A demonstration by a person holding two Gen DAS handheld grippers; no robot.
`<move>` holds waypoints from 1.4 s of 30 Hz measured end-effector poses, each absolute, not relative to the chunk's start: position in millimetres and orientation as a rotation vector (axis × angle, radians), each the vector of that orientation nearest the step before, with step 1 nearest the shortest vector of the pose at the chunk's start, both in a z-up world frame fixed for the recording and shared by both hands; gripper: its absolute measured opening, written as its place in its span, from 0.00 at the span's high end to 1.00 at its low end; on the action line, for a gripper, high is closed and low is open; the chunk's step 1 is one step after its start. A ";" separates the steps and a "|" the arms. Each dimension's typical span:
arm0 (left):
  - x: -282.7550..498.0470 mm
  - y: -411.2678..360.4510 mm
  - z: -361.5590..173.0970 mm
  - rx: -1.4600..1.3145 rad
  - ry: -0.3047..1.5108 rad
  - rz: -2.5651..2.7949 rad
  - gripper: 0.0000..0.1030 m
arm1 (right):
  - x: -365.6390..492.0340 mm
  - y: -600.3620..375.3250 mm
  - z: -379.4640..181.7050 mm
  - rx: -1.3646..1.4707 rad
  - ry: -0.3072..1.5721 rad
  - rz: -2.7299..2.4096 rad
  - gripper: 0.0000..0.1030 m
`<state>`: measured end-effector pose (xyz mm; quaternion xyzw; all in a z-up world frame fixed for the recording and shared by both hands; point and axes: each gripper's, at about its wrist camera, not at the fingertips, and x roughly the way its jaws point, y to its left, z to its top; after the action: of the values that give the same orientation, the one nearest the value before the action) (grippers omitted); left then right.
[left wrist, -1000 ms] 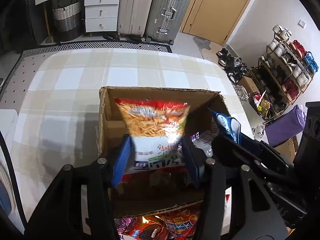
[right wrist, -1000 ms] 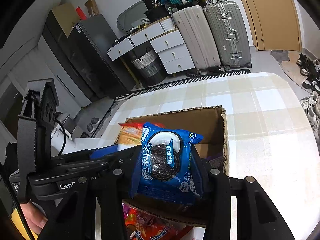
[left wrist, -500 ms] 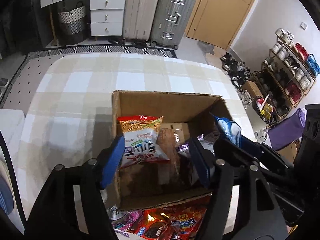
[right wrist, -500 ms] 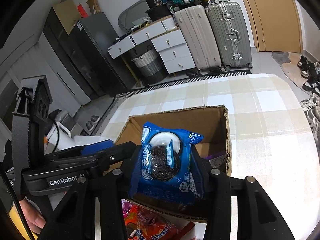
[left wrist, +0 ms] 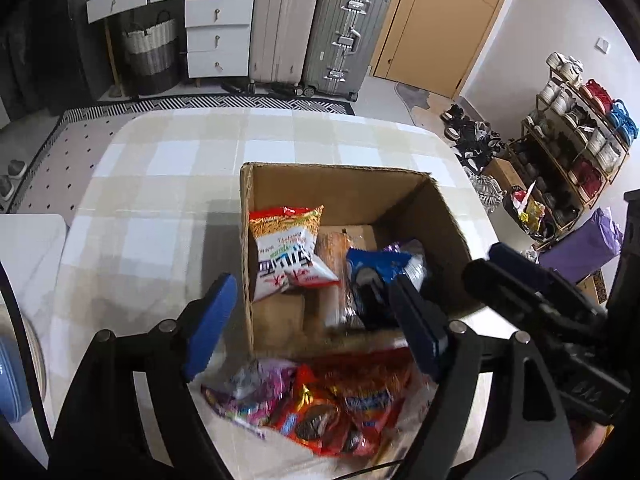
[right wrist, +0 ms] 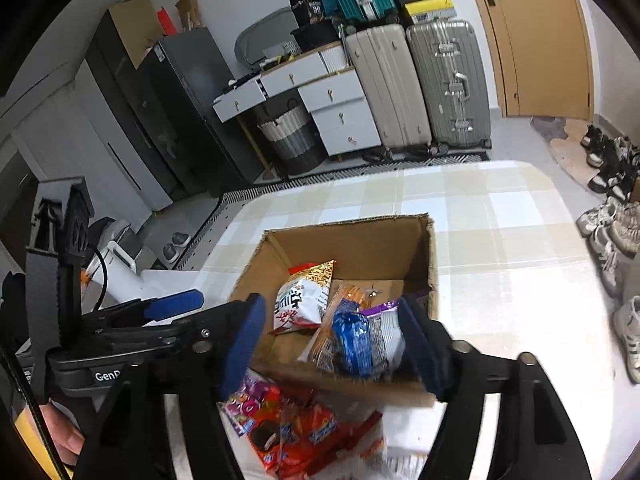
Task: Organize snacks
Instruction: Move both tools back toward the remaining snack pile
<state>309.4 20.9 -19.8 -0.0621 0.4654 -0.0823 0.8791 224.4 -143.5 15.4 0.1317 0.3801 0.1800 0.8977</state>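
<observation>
My left gripper [left wrist: 316,328] stands spread and empty; its jaws have just been opening. My right gripper [right wrist: 332,344] is spread too, freshly opened, pinching nothing: the blue cookie pack [right wrist: 352,340] lies loose in the cardboard box [right wrist: 360,236]. At ten o'clock from it leans the red-and-white noodle-snack bag [left wrist: 286,252], glossy and puffed. Two packs are in, I judge; at six o'clock, outside the box, a heap of red and purple snack packs [left wrist: 320,404] waits on the checked table [left wrist: 160,184].
</observation>
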 end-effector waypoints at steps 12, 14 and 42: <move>196.1 39.8 31.9 -0.121 0.830 -0.125 0.21 | 116.5 -158.6 66.3 0.234 0.671 0.353 0.17; 169.8 43.6 43.0 -0.117 0.774 -0.094 0.18 | 96.9 -159.0 72.5 0.230 0.654 0.356 0.17; 16.2 49.9 10.3 -0.063 0.580 -0.005 0.01 | -17.9 -142.2 -11.3 0.125 0.606 0.415 0.05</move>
<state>16.2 49.9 10.3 -0.0311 0.2860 -0.0025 0.9577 -17.9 -142.2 -11.3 0.0613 0.2959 0.2027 0.9314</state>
